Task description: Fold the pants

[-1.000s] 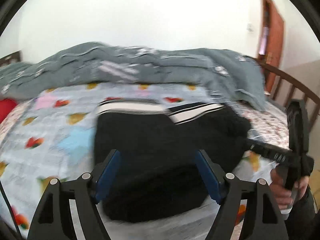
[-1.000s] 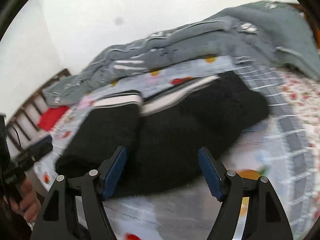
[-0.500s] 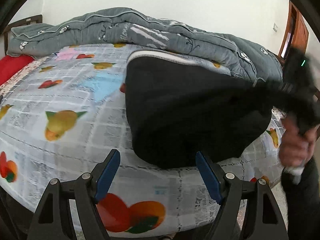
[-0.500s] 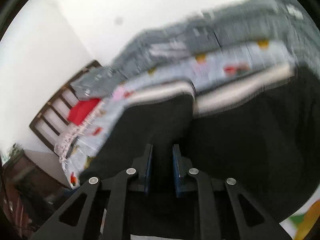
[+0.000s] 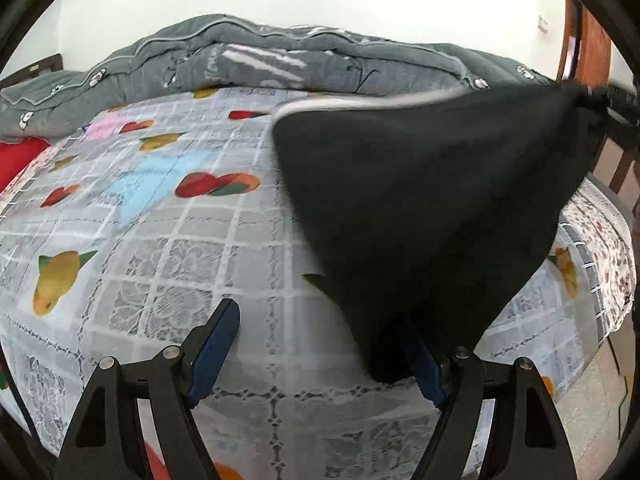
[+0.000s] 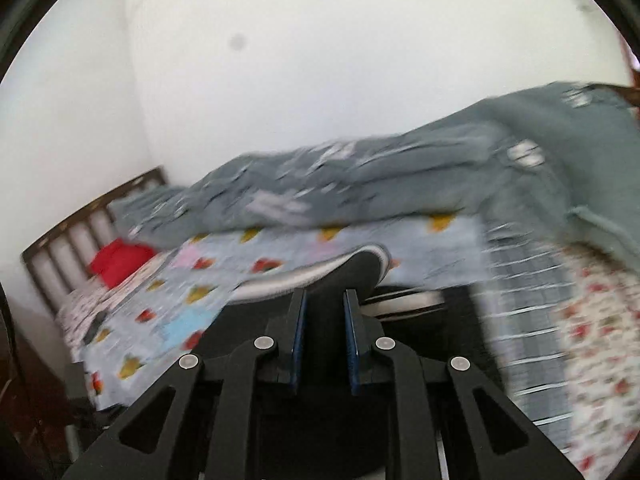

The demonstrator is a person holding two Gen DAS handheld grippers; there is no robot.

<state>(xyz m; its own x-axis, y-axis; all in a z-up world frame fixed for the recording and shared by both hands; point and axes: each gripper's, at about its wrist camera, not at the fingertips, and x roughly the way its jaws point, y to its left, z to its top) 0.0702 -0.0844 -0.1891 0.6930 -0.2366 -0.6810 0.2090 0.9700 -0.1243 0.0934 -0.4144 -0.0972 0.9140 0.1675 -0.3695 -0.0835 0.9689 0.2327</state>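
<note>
The black pants [image 5: 432, 200] with a white striped waistband [image 5: 360, 102] hang stretched above the fruit-print bed sheet [image 5: 160, 240], pulled up toward the upper right. There my right gripper [image 5: 580, 92] is shut on a bunch of the fabric. In the right wrist view, the blue pads of the right gripper [image 6: 324, 296] pinch black cloth, and the pants [image 6: 352, 272] rise between them. My left gripper [image 5: 316, 316] stands open low over the sheet. The pants' lowest corner hangs in front of its right finger [image 5: 424, 364] and hides the tip.
A rumpled grey quilt [image 5: 280, 60] lies across the far side of the bed. A red pillow [image 5: 16, 156] sits at the left by the slatted headboard [image 6: 80, 220]. Wooden rails [image 5: 616, 160] and a brown door [image 5: 592, 40] stand on the right.
My right gripper closed on the pants and lifted them up to the right, so they now hang off the bed. My left gripper sank toward the sheet and stayed open.
</note>
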